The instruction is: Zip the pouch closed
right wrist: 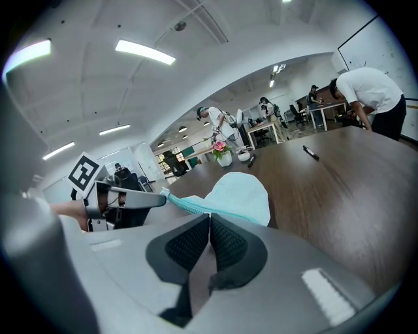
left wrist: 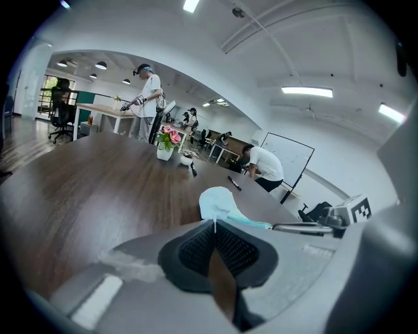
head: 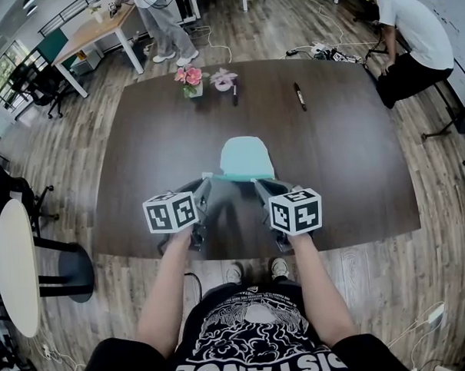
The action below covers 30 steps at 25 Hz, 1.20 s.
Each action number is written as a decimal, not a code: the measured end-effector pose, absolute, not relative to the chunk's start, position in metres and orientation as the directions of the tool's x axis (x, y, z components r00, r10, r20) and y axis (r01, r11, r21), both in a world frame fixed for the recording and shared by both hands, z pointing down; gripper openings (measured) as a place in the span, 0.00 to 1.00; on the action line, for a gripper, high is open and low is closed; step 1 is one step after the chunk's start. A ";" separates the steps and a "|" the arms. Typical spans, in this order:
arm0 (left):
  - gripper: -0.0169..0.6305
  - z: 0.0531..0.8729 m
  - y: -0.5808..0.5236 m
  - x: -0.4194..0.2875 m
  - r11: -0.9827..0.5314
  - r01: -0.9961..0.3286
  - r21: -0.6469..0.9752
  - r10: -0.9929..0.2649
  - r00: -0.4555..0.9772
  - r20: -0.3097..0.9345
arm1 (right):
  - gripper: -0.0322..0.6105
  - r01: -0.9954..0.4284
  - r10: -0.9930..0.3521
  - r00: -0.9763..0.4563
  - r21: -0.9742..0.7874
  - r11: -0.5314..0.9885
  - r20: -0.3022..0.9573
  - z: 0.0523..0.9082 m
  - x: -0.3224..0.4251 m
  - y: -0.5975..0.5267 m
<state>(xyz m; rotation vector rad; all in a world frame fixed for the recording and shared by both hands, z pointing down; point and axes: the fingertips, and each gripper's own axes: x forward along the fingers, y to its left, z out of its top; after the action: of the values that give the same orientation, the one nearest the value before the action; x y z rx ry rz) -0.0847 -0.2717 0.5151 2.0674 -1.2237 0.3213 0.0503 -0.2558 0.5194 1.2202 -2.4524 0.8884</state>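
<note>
So the light teal fabric pouch lies on the dark brown tabletop, right ahead of both tips. Left hand-held gripper is clamped on its near end, and the right hand-held gripper is pinched together on the teal zipper edge beside it. Mid-zip, I reckon. Next the right should drag sideways while left anchors.

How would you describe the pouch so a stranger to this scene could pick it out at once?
Start at the dark wooden table. Near its front edge, between the tips of the left gripper and right gripper, is the pouch. It alone is pale mint fabric; the pink flowers and black marker sit far across.
</note>
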 end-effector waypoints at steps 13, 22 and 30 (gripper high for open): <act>0.04 0.517 -0.272 -0.085 -0.296 -0.844 0.447 -0.670 0.517 0.533 | 0.06 -0.797 -0.636 -0.603 -0.406 0.447 0.483 0.523 0.057 -0.258; 0.04 0.516 -0.272 -0.086 -0.293 -0.845 0.447 -0.675 0.514 0.530 | 0.06 -0.799 -0.637 -0.599 -0.407 0.442 0.486 0.522 0.061 -0.258; 0.04 0.519 -0.273 -0.088 -0.288 -0.852 0.438 -0.673 0.505 0.541 | 0.06 -0.800 -0.636 -0.599 -0.407 0.441 0.487 0.523 0.062 -0.259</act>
<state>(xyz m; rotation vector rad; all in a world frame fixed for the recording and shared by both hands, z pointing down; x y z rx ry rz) -0.0876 -0.2733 0.5192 2.0490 -1.2440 0.3278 0.0617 -0.2590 0.5230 1.2422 -2.4337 0.9000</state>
